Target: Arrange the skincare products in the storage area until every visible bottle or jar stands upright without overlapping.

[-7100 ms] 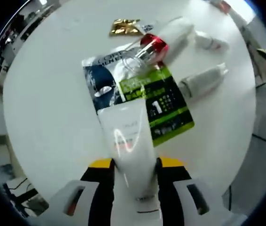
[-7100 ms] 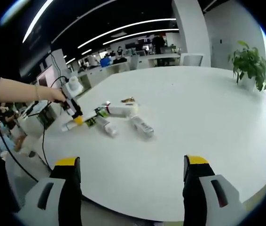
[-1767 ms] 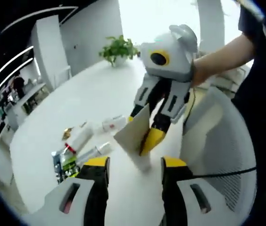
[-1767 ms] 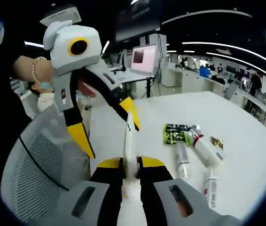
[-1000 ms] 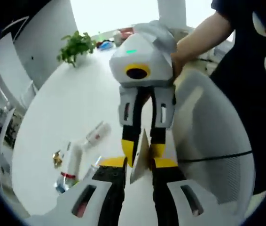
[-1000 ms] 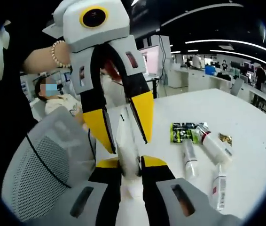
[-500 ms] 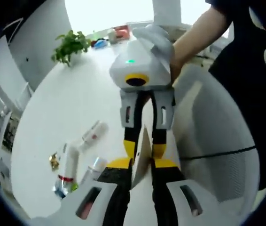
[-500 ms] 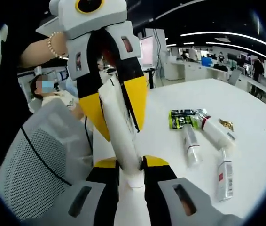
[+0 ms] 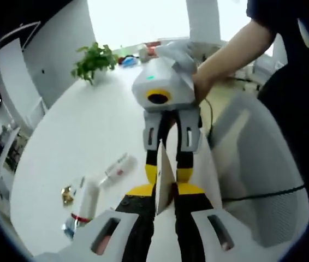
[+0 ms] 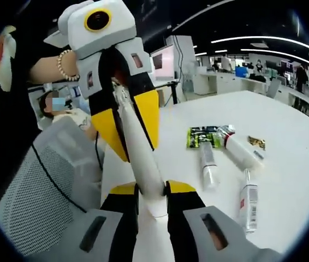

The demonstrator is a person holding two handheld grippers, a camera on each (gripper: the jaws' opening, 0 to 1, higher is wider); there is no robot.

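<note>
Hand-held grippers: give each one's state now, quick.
Left hand-held gripper: shut on the white tube.
Right hand-held gripper: shut on the same white tube's other end.

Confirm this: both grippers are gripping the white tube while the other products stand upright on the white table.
Not upright: in the right gripper view the other products lie flat on the white table. Both grippers do grip the white tube.

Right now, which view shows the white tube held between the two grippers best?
The right gripper view: the white tube shows along its length, rising from the right gripper to the left gripper. The left gripper view shows the tube edge-on, a thin sliver.
</note>
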